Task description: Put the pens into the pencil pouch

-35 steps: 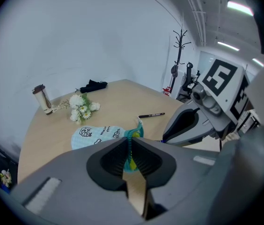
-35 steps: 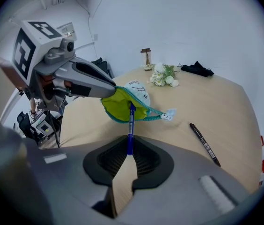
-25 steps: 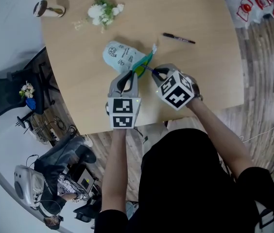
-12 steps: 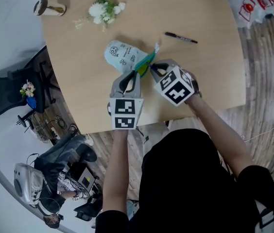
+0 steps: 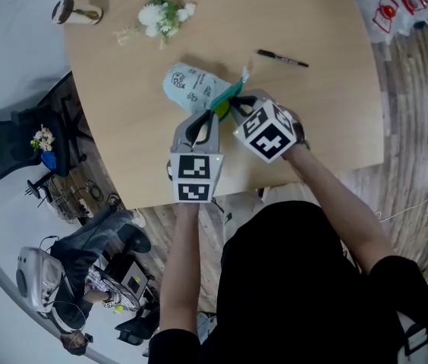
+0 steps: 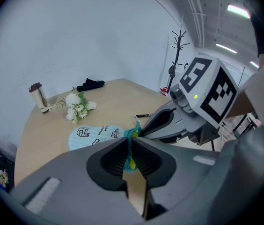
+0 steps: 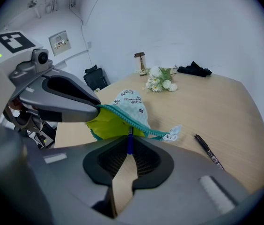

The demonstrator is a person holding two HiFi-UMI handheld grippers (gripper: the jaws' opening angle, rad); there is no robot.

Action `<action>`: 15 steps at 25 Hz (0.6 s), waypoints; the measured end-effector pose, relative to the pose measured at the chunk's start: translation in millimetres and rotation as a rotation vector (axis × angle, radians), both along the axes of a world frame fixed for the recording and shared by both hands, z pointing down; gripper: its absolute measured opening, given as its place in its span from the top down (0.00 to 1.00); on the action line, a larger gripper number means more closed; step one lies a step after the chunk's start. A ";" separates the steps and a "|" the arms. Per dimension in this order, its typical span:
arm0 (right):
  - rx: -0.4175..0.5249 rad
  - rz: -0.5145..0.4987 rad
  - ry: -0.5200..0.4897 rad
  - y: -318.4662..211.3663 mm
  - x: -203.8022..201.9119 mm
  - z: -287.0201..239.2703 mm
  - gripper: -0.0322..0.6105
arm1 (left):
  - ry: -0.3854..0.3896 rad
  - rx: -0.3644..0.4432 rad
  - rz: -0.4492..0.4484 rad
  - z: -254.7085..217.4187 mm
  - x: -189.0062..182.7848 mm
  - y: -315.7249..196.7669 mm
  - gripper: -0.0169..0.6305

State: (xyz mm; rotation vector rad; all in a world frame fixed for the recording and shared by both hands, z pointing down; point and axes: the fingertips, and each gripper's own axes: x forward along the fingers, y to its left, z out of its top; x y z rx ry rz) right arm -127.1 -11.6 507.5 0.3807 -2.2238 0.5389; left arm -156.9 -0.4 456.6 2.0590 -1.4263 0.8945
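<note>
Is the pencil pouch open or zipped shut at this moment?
Open: the left gripper pinches one zipper edge of the pencil pouch, and its yellow lining shows in the gaping mouth.

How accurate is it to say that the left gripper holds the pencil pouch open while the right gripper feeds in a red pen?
Nearly: the pen in the right gripper is blue, not red, as the right gripper view shows. The left gripper does hold the pencil pouch open.

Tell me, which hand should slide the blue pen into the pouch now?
Probably the right gripper: its jaws pinch the blue pen at the open mouth of the pouch. The left gripper is shut on the pouch, holding it open.
</note>
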 end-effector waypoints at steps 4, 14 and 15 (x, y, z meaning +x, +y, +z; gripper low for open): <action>0.016 0.004 -0.003 -3.2 -4.4 -0.3 0.88 | 0.002 0.004 -0.004 -2.6 -2.5 -0.9 0.94; 0.033 0.011 -0.016 -6.5 -8.2 1.4 0.88 | 0.003 0.000 0.001 -2.1 -3.0 -0.8 0.94; 0.030 0.012 -0.018 -6.5 -7.8 1.4 0.88 | 0.003 0.000 0.000 -2.1 -2.7 -1.4 0.94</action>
